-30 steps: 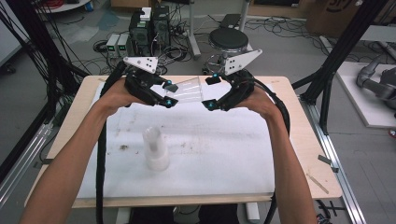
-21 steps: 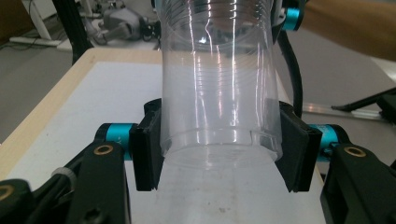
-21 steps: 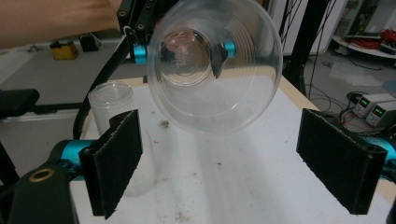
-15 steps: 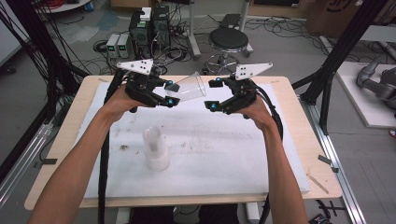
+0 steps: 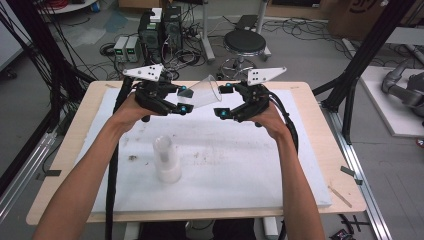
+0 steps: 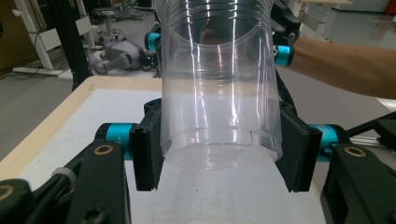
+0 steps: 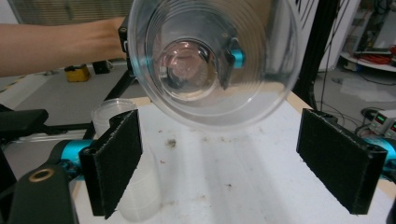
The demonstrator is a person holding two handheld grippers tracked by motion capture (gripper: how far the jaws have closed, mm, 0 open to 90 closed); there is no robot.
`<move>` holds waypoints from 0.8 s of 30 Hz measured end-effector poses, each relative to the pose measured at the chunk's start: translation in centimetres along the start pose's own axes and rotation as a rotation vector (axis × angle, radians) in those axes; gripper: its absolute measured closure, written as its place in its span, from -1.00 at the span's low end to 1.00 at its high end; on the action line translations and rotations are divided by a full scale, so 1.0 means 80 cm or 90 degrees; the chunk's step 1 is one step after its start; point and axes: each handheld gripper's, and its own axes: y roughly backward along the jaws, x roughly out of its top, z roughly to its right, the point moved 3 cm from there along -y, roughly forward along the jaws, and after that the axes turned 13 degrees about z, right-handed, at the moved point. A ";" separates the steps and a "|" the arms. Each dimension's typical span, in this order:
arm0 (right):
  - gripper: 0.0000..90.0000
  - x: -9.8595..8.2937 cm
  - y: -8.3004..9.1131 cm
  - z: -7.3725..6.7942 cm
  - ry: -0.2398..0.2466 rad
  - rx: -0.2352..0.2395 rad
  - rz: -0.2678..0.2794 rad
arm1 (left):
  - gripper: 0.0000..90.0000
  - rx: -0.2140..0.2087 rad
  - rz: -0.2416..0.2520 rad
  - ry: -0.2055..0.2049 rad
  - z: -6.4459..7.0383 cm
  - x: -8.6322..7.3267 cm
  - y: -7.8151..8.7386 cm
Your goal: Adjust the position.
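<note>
I am pinching the clear cup [image 5: 202,93] by its base in my left tool [image 5: 181,103], aloft over the surface [image 5: 250,170]. My right tool [image 5: 223,101] is spread, off the rim; the stack of cups [image 5: 166,159] is waiting below.

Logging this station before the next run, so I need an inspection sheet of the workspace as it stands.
Surface: white mat on a wooden table, with dark specks and smudges.
Job's things: clear plastic cup held on its side above the mat, mouth toward the right tongs; stack of cups upright on the mat.
Clutter: nothing seen on the mat beyond the specks.
Grippers: left tongs shut on the cup near its base; right tongs open, jaws apart from the cup.
Cables: black cables trail along both forearms.
Surroundings: stool, electronics boxes, loose floor wiring.
</note>
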 end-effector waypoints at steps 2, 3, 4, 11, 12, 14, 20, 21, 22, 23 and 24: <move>-0.68 0.000 -0.003 0.000 0.001 0.006 0.005 | -0.07 -0.004 -0.008 0.000 0.000 -0.001 -0.004; -0.68 0.000 -0.006 0.000 0.000 0.009 0.008 | -0.07 -0.006 -0.009 -0.001 0.001 -0.001 -0.006; -0.68 0.000 -0.007 -0.001 -0.003 0.011 0.010 | -0.07 -0.010 -0.013 -0.004 0.001 -0.001 -0.008; -0.68 0.001 -0.017 0.000 -0.005 0.024 0.019 | -0.07 -0.021 -0.011 -0.015 0.001 -0.001 -0.019; -0.68 0.001 -0.018 0.000 -0.006 0.028 0.023 | -0.07 -0.024 -0.013 -0.018 0.001 -0.001 -0.021; -0.68 0.001 -0.018 -0.001 -0.010 0.031 0.026 | -0.07 -0.025 -0.016 -0.019 0.001 -0.002 -0.023; -0.68 0.002 -0.018 -0.001 -0.015 0.041 0.034 | -0.07 -0.029 -0.017 -0.023 0.001 -0.003 -0.023; -0.67 0.002 -0.018 -0.001 -0.015 0.044 0.035 | -0.07 -0.028 -0.016 -0.023 0.001 -0.003 -0.024; -0.66 0.002 -0.019 -0.001 -0.015 0.046 0.037 | -0.07 -0.030 -0.017 -0.024 0.001 -0.003 -0.024; -0.66 0.002 -0.020 -0.001 -0.014 0.050 0.039 | -0.07 -0.031 -0.019 -0.026 0.001 -0.003 -0.024; -0.66 0.002 -0.021 -0.001 -0.015 0.051 0.040 | -0.07 -0.032 -0.022 -0.028 0.001 -0.004 -0.024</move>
